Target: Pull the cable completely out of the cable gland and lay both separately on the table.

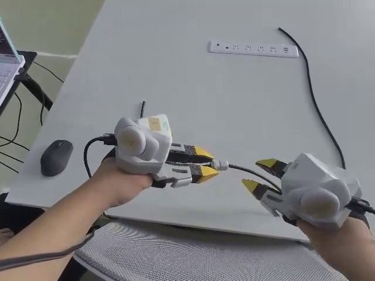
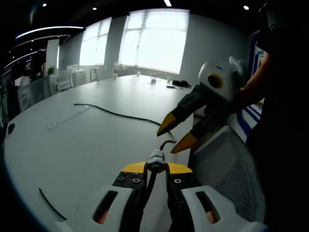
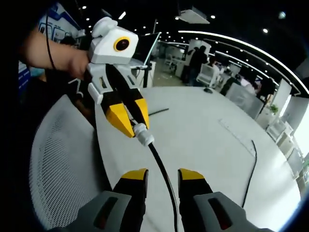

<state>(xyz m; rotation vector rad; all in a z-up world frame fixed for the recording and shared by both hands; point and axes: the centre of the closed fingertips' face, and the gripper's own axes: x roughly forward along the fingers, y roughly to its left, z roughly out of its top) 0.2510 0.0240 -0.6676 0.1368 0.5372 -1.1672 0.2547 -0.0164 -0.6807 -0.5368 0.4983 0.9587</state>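
Fingers of left gripper (image 1: 206,163) clamped on small white plastic cable gland (image 1: 220,165), held in air over near edge of white tabletop (image 1: 193,88). From it thin black cable (image 1: 243,170) runs right, passing between right gripper (image 1: 261,174) fingers, which stand apart, not pinching. Cable likely light, floppy, slick-jacketed: pinch close to gland, pull straight. Gland rigid, tiny.

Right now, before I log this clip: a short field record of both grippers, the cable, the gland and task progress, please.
Left gripper: shut on the cable gland, held over the near edge of the table
Right gripper: open, jaws either side of the cable, not clamping
Cable: seated in the gland, spanning between the grippers
Task progress: cable not pulled out; nothing laid down
Also on table: power strip, mouse
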